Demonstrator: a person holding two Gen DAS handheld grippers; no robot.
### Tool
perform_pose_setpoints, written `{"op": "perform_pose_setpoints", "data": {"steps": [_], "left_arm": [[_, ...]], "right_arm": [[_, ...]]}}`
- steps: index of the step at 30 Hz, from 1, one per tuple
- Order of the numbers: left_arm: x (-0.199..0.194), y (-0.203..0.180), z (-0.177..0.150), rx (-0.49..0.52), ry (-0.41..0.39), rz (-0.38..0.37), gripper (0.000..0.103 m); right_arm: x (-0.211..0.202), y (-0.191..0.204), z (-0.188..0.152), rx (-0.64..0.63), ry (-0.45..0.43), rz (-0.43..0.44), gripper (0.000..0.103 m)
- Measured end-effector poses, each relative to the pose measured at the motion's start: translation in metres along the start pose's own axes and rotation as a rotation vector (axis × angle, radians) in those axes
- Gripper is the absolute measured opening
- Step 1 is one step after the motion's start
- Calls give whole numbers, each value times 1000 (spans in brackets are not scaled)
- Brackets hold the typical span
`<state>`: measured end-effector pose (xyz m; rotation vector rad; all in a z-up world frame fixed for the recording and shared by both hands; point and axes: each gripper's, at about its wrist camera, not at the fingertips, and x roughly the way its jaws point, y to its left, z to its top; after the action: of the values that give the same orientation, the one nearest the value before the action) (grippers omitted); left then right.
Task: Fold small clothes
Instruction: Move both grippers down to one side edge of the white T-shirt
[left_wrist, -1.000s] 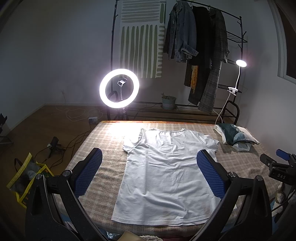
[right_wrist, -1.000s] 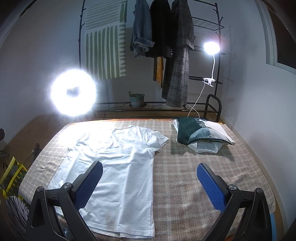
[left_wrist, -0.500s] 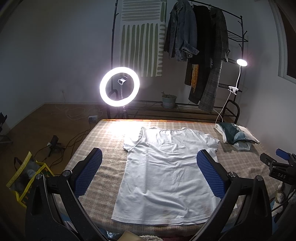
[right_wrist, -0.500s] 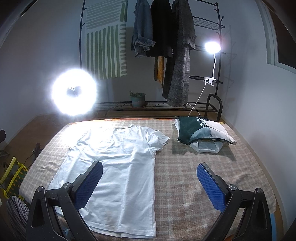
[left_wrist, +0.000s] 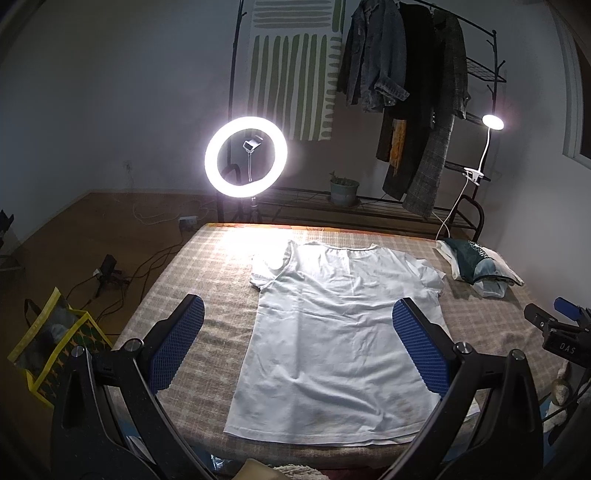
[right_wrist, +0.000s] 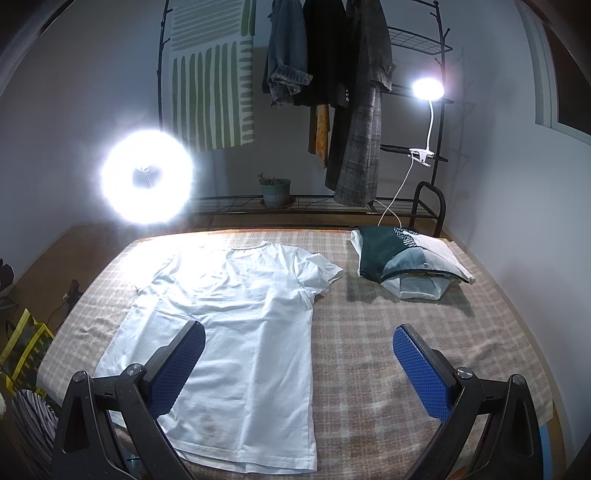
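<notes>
Right, both grippers were wide apart, empty, above the near edge. The white t-shirt (left_wrist: 343, 332) lay flat, face down, on the checked bedcover (right_wrist: 388, 369), unfolded. You'd do best pinching the right sleeve (right_wrist: 321, 271) and its hem corner (right_wrist: 308, 463) together, folding inward evenly.

1. The dim room is lit by a ring light (left_wrist: 245, 156) and a clip lamp (left_wrist: 492, 122).
2. Glare is blown out around the ring light in the right wrist view.
3. The far bedspread (right_wrist: 369, 332) is washed out.
4. Strong fisheye bending and dark corners are seen.
</notes>
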<state>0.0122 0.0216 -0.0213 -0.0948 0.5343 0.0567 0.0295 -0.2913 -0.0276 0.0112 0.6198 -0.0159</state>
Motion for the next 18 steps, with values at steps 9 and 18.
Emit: {"op": "perform_pose_setpoints", "data": {"steps": [9,18], "left_arm": [[40,52,-31,-126,97,-8,103],[81,93,-88,-197,268,-20,90]], "right_arm": [[29,22,19,6,-5,61,103],[93,99,58,-90,9,234,100]]}}
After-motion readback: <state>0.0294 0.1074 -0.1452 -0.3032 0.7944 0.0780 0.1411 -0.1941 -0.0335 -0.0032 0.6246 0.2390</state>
